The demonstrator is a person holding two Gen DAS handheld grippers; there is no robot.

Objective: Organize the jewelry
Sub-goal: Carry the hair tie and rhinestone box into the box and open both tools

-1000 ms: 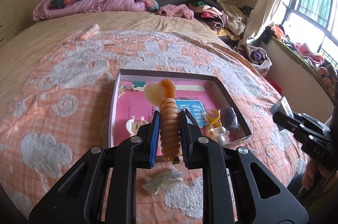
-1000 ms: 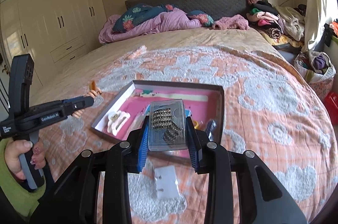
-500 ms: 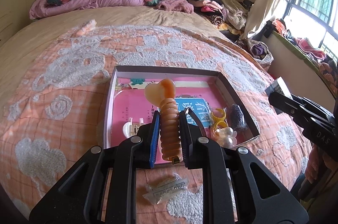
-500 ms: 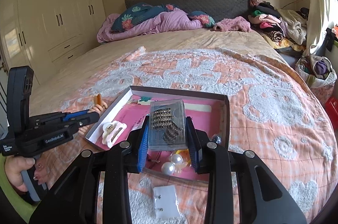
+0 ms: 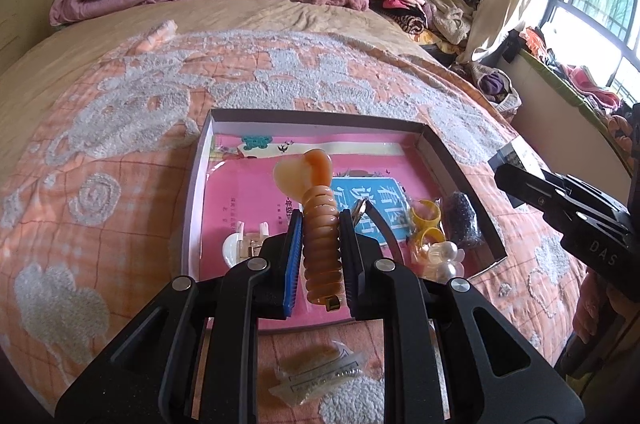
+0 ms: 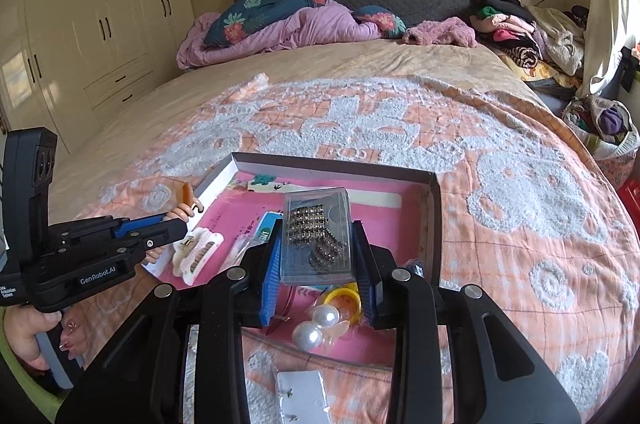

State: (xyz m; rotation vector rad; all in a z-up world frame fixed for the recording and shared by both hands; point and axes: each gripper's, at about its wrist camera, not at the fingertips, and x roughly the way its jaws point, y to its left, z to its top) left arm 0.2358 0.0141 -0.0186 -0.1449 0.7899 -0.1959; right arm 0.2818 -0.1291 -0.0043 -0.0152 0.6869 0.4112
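Your left gripper (image 5: 320,240) clamps the amber spiral hair clip (image 5: 318,224) over the box (image 5: 196,192), hiding part of its floor. Your right gripper (image 6: 316,256) grips the clear jewelry case (image 6: 318,236) above the box's near right corner. "GenRobot.AI" reads clearly; the box's blue label (image 5: 360,200) is partly hidden.

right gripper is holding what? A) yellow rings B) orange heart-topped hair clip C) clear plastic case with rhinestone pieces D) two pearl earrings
C: in the right wrist view the right gripper has its fingers clamped on the sides of the clear plastic case above the tray.
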